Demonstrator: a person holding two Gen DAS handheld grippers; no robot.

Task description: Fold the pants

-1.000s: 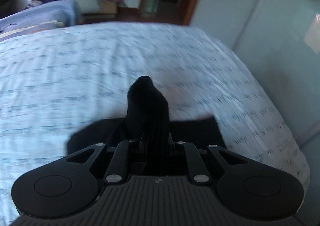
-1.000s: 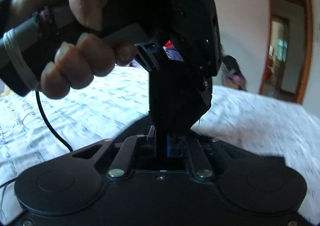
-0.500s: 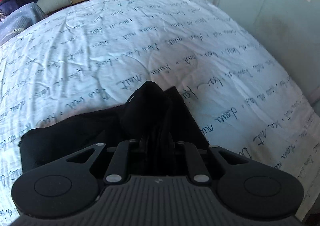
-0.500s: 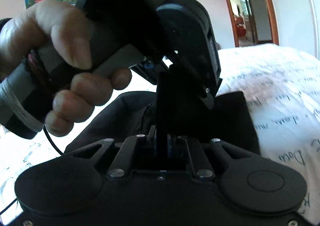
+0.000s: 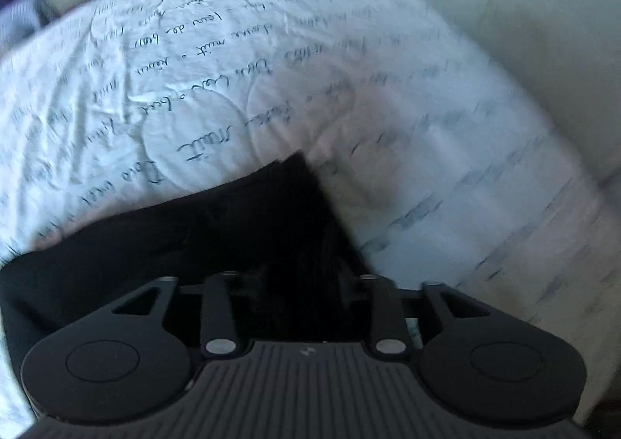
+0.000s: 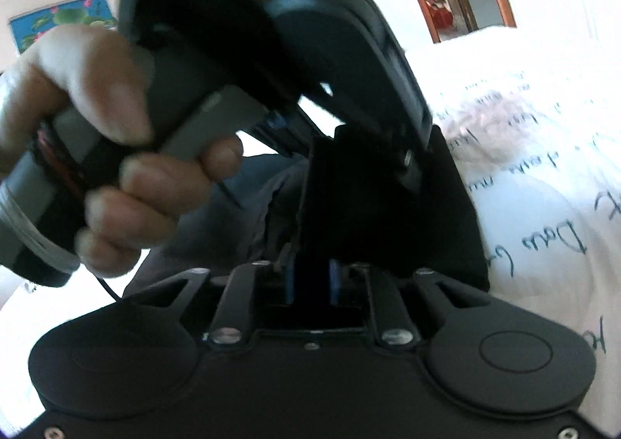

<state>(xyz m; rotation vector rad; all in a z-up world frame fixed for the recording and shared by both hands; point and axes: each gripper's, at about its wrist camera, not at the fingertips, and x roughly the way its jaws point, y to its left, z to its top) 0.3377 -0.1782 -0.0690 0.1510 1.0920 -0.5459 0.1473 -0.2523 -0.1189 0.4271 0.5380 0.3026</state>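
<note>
Black soft cloth pants [image 5: 217, 229] lay on the white script-printed bed sheet [image 5: 240, 62], stretching leftward from the left gripper [image 5: 300, 280], whose hold I couldn't tell; the right gripper [image 6: 312, 276] pinched their edge close alongside.

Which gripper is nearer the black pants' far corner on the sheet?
Left. The left gripper reaches almost to the pants' corner; the right gripper sits farther back, behind it.

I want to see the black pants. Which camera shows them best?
The left wrist view: the pants spread wide across the bed. In the right wrist view, a hand and the other gripper cover most of them.
</note>
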